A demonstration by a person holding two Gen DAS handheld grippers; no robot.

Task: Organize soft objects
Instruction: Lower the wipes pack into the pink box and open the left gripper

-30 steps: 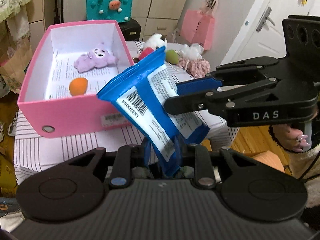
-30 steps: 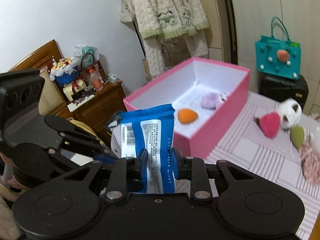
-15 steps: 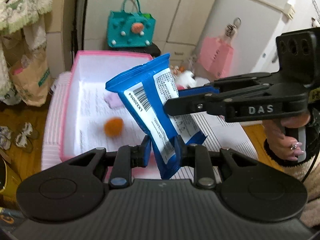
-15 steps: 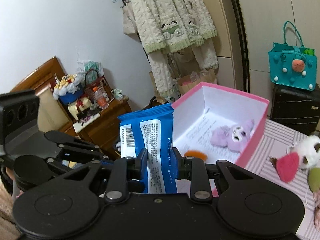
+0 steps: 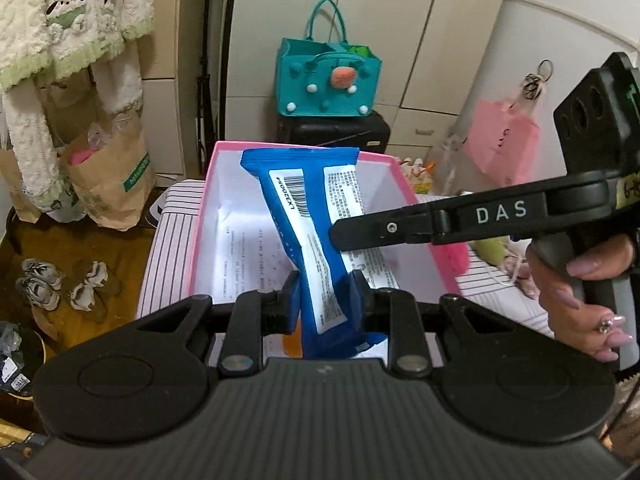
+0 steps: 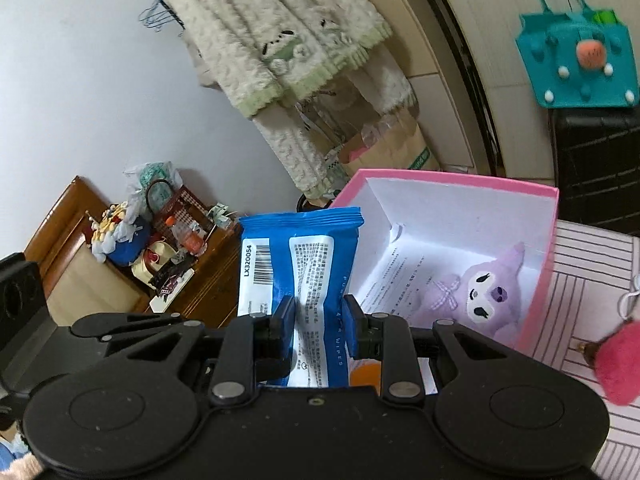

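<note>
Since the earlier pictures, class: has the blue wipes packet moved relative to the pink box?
Yes. The blue wipes packet has travelled from beside the pink box to over its open interior.

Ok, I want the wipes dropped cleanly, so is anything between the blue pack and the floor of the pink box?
Nothing visible blocks it. The blue pack hangs over the open pink box; the purple plush and an orange ball lie on the box floor.
</note>
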